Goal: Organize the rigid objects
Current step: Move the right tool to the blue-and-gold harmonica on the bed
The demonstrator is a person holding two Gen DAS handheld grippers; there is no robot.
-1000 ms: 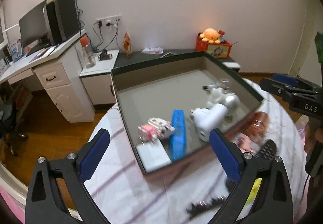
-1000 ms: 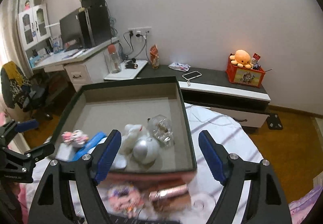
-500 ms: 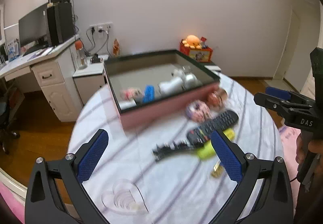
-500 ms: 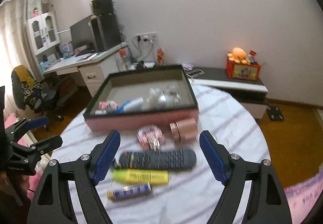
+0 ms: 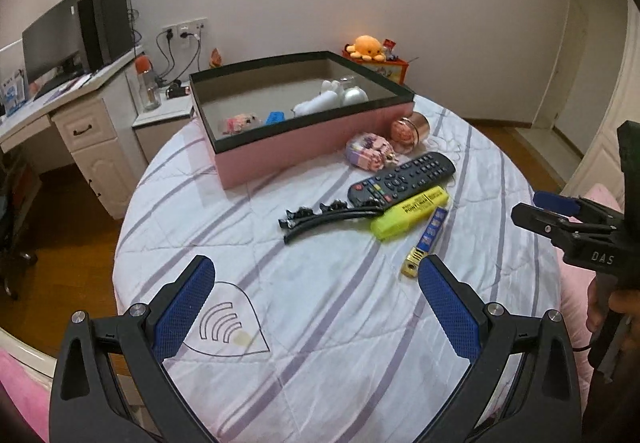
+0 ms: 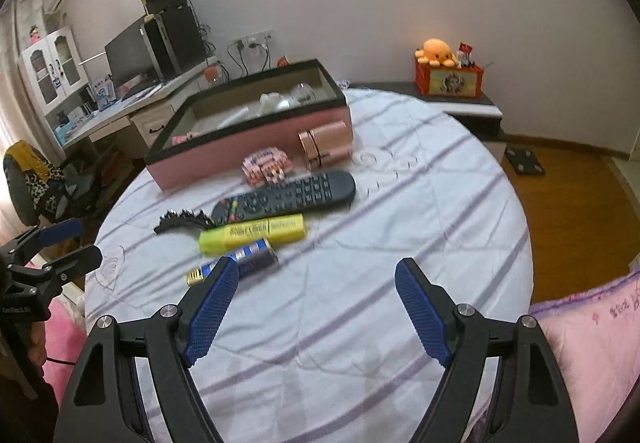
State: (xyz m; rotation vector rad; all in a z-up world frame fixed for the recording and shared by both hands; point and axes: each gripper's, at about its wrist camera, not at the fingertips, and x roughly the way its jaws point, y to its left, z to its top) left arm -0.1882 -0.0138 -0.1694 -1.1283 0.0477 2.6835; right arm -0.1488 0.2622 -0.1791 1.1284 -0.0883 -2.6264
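Meanwhile, on a round table under a striped white cloth (image 5: 320, 323), both claws hang spread and empty, tilted down at the clutter: the left gripper (image 5: 316, 307) over bare cloth at the near edge, the right gripper (image 6: 316, 307) just near of a blue-and-gold lighter (image 6: 234, 261).

Still outside the pink box (image 5: 304, 147), which stands at the far side with a few white and pink trinkets already in it, lie a black remote (image 5: 402, 179), a yellow highlighter (image 5: 410, 213), black hair clips (image 5: 328, 213), a pink block toy (image 5: 370, 151) and a copper-coloured tin (image 5: 410, 127) on its side against the box wall. A clear heart-shaped piece (image 5: 224, 321) rests near the left claw.

Sorting appears partly done. Judging by position, the lighter is the likely next pick for the right claw. It would do best to straddle the lighter across its narrow width, settle low before closing so the pads meet its sides rather than skid over the cloth, and keep clear of the highlighter touching it on the far side. The slim metal body may roll or slip if pinched near one end.
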